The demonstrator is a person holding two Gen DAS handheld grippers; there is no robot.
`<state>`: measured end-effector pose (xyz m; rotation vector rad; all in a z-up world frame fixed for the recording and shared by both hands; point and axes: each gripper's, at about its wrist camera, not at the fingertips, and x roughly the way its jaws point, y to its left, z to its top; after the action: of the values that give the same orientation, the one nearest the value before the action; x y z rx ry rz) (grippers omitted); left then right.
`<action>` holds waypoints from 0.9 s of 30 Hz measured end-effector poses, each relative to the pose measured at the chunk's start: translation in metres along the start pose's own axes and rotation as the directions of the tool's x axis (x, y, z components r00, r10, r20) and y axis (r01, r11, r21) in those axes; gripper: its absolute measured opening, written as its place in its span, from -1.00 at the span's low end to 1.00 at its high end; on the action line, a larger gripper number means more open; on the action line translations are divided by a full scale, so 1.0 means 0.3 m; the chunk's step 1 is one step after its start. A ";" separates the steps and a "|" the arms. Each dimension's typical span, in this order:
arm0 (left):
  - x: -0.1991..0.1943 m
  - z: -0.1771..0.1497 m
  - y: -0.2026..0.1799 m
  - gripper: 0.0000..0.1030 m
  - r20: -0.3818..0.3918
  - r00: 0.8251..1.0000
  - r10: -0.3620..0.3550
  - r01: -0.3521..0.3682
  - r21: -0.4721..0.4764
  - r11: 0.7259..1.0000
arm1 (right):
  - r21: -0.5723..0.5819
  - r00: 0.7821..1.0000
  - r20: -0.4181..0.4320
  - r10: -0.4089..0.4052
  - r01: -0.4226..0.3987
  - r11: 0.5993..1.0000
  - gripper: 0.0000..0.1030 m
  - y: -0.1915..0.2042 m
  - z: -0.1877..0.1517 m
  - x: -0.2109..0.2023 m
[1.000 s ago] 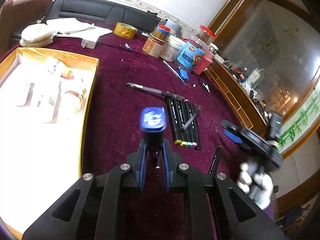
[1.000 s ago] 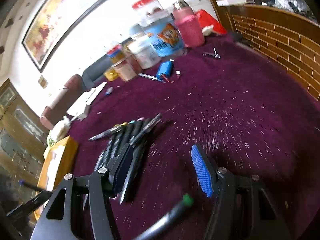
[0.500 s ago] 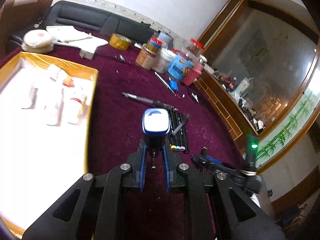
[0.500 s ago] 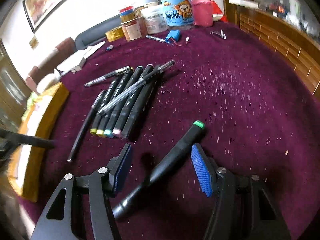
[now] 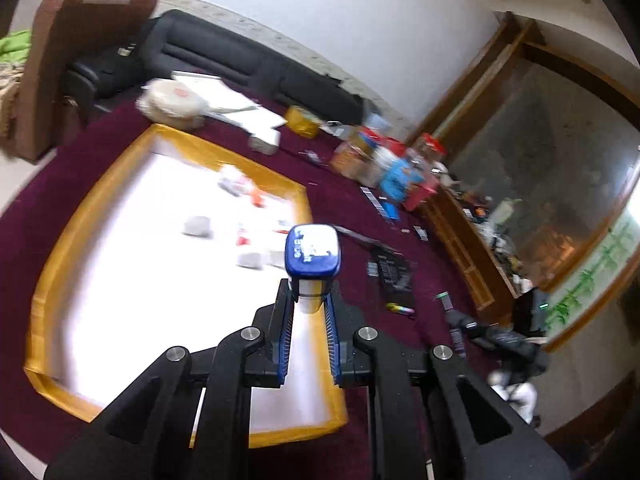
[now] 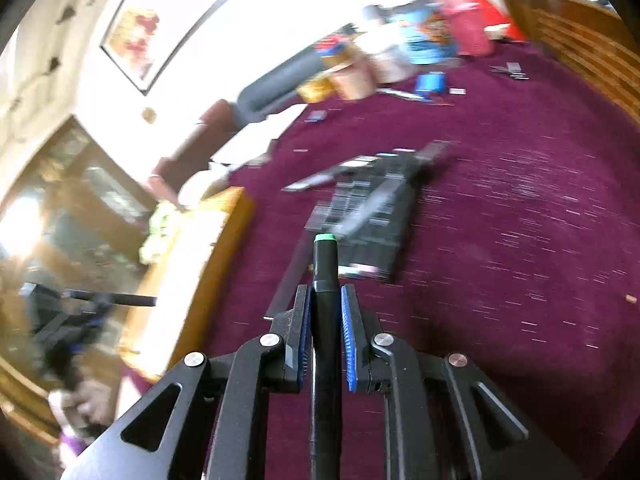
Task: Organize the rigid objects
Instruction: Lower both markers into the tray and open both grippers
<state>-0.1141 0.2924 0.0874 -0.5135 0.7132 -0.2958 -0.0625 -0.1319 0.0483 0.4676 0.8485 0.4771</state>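
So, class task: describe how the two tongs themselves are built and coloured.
Both left tongs and right tongs share one design: matte black angular linkage arms with triangular cut-outs, round silver pivot bolts, and blue ribbed pads lining the fingers. No cables or markings show.

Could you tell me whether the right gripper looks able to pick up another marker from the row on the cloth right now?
Probably not: the right gripper is shut on a green-capped marker.

Matt black marker (image 6: 325, 320); glossy blue bottle cap (image 5: 313, 250); plush maroon tablecloth (image 6: 500, 240).
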 end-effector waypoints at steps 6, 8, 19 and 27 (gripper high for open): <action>0.014 0.056 0.129 -0.76 -0.050 0.996 0.081 -0.083 -0.039 0.996 | -0.027 0.981 -0.106 0.165 -0.169 0.985 -0.75 0.222 0.052 0.173; 0.040 0.081 0.180 -0.76 -0.087 0.992 0.094 -0.100 -0.060 0.993 | -0.050 0.975 -0.140 0.174 -0.183 0.982 -0.75 0.291 0.051 0.232; 0.256 0.276 0.330 -0.71 -0.209 0.973 0.097 -0.123 -0.114 0.986 | -0.035 0.928 -0.323 0.187 -0.209 0.977 -0.74 0.589 0.085 0.714; 0.397 0.346 0.347 -0.72 -0.252 0.958 0.136 -0.159 -0.076 0.984 | -0.094 0.935 -0.339 0.103 -0.142 0.985 -0.74 0.710 0.122 0.904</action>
<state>0.0521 0.3645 0.0328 -0.5158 1.0057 -0.1872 0.0765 0.1853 0.0293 0.3363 1.1143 0.7320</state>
